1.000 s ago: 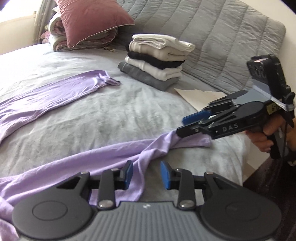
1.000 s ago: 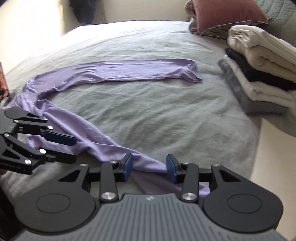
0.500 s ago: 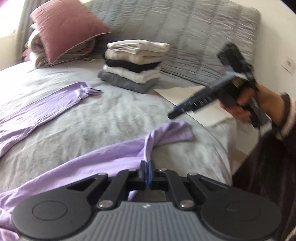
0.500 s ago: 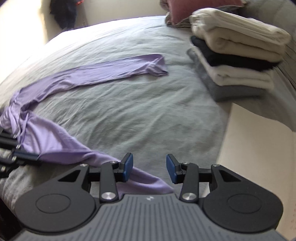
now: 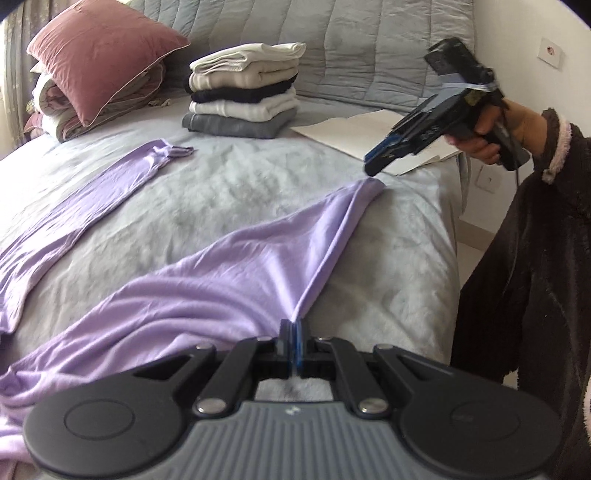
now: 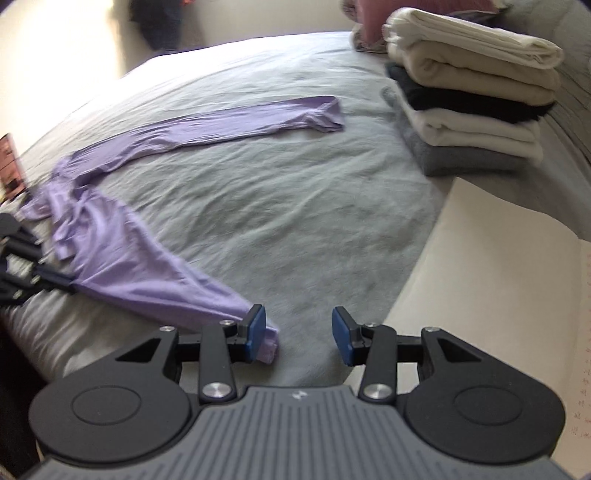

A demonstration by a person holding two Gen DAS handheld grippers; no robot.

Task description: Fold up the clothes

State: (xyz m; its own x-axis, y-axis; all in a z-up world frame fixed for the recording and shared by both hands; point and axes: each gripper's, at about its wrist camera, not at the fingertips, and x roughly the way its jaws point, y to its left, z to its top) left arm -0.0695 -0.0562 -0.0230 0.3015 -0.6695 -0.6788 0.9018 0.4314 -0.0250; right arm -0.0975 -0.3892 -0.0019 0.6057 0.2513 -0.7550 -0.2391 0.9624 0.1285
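Purple garment pinched, fold not yet made

The left gripper (image 5: 293, 341) is clamped on the purple garment (image 5: 229, 273) near the bed's (image 5: 258, 184) front edge; the right gripper (image 6: 298, 332) hangs half-open, empty, beside its hem. A folded stack (image 5: 242, 92) waits at the headboard end.

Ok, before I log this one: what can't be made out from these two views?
- Lilac garment: its lower part is cut off by the left wrist view's edge and the left gripper body, so its type stays unclear.
- Right gripper: its left finger covers the sleeve end; contact cannot be told.
- Dark item at the top of the right wrist view: blurred, cut off.
- Writing on the paper: too small.
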